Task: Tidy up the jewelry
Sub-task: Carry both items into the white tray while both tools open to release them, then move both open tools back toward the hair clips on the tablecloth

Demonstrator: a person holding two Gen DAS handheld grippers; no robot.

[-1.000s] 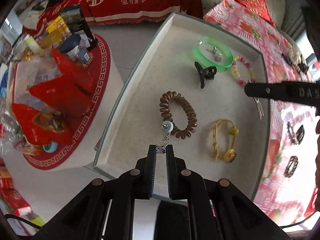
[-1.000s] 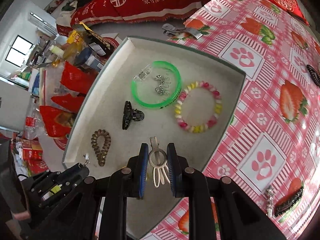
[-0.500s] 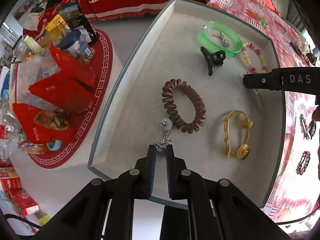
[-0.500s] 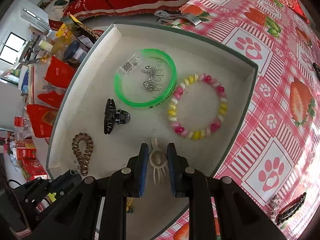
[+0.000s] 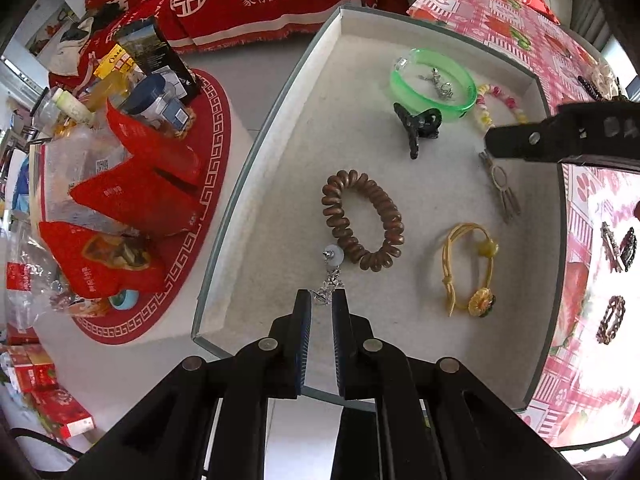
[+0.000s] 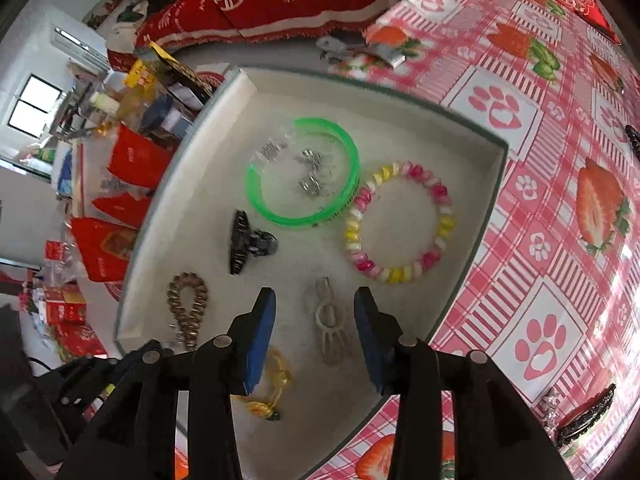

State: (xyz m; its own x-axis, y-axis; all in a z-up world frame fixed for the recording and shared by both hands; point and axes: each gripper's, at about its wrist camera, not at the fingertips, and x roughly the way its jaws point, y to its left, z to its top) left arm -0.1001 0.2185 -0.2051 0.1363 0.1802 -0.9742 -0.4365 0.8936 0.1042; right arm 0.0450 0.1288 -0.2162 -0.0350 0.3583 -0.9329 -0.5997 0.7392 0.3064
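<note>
Jaws of the right gripper [image 6: 315, 307] have just been opening and now stand apart, with the pale metal hair clip [image 6: 329, 322] lying loose between them on the tray floor, touched by neither pad. Jaws of the left gripper [image 5: 321, 300] are pinched narrow on the silver dangling earring with a pale bead [image 5: 330, 270], near the front edge of the shallow white tray [image 5: 256, 152]. Just beside that earring lies the brown spiral hair tie [image 5: 362, 220]. Also in the tray: a green translucent bangle [image 6: 304, 172] ringing 2 small silver pieces, a black claw clip [image 6: 250, 242], a pink-and-yellow beaded bracelet [image 6: 400, 220] and a yellow cord bracelet with a flower charm [image 5: 470, 268]. Beneath the tray, the worktop wears a red strawberry-print cloth [image 6: 560, 168].
</note>
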